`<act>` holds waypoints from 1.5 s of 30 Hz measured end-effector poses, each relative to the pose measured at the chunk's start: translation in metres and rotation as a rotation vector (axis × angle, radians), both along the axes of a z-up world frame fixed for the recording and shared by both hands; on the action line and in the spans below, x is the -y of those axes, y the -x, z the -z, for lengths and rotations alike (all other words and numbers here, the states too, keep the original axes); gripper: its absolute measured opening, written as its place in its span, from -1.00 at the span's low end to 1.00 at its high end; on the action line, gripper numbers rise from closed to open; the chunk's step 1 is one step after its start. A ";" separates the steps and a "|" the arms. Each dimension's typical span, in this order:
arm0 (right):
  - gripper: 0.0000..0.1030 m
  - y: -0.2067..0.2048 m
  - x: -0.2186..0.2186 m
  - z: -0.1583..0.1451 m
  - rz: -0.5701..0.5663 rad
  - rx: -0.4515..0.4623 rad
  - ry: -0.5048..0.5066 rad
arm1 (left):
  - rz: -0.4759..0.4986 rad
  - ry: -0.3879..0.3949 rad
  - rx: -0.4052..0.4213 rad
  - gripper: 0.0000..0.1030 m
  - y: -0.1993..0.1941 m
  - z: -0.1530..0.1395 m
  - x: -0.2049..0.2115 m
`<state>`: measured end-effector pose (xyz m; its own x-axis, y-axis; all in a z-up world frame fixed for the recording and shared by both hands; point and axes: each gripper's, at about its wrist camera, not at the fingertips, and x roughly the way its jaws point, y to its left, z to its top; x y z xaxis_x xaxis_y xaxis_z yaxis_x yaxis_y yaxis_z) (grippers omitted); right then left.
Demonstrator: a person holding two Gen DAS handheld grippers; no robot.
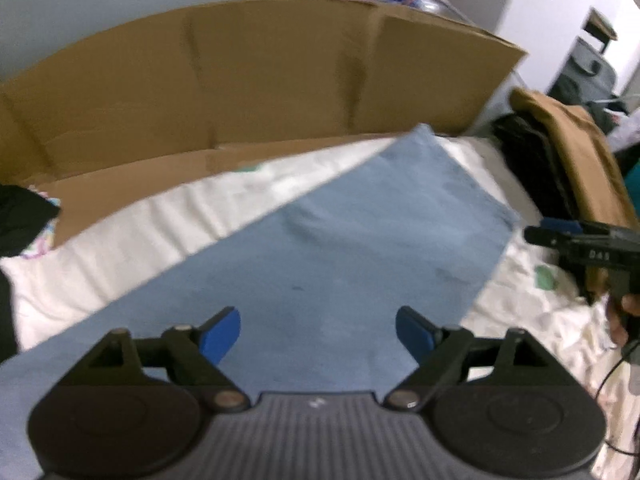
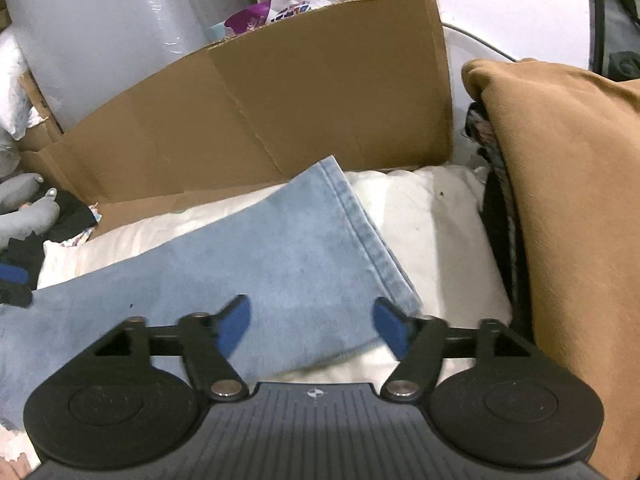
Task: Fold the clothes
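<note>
Denim in a pale blue, the jeans leg [image 2: 280, 256] is lying flat across the cream bedding [image 2: 432, 232], running from the lower left of the right wrist view up to a stitched hem at the centre. Below it, the right gripper [image 2: 312, 326] is hanging with its blue pads [image 2: 236, 326] spread wide and nothing between them; the cloth is showing under the gap, with the hem edge passing under the right-hand pad, and the pads are not pressing on it. In the left wrist view the same leg [image 1: 340, 248] is filling the middle of the frame, and the left gripper [image 1: 318, 336] is likewise standing wide apart above it, its pads [image 1: 222, 334] gripping nothing. At the right edge of that view the other gripper [image 1: 580, 240] is showing just beside the leg's far corner, with small white marks on its body too blurred to read. Brown cardboard [image 2: 280, 112] is standing behind the bedding, and a tan garment [image 2: 568, 208] is sitting on top of a pile at the right. Printed packaging [image 2: 272, 14] behind the cardboard is carrying lettering too small to make out.
</note>
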<state>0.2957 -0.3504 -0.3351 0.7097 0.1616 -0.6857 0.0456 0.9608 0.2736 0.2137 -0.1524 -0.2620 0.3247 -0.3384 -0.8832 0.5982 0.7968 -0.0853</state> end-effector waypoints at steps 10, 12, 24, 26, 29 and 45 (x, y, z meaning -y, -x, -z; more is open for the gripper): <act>0.68 0.035 0.005 0.025 0.078 -0.011 0.017 | 0.198 -0.046 0.001 0.69 0.046 0.048 0.083; 0.68 0.035 0.010 0.027 0.091 -0.027 -0.010 | 0.229 -0.033 -0.003 0.69 0.050 0.054 0.093; 0.69 0.043 0.004 0.017 0.046 0.002 0.013 | 0.356 -0.075 -0.003 0.68 0.062 0.091 0.117; 0.69 0.044 0.002 0.018 0.048 -0.002 0.025 | 0.334 -0.094 0.014 0.63 0.061 0.095 0.115; 0.69 0.044 0.000 0.021 0.040 -0.023 0.036 | 0.309 -0.105 0.007 0.55 0.057 0.100 0.111; 0.68 0.049 -0.004 0.023 0.010 -0.025 0.010 | 0.305 -0.090 0.122 -0.34 0.059 0.087 0.108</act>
<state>0.2469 -0.3460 -0.3585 0.6937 0.1478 -0.7050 0.0616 0.9630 0.2625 0.1549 -0.2606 -0.3490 0.3252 -0.3589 -0.8749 0.8118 0.5805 0.0636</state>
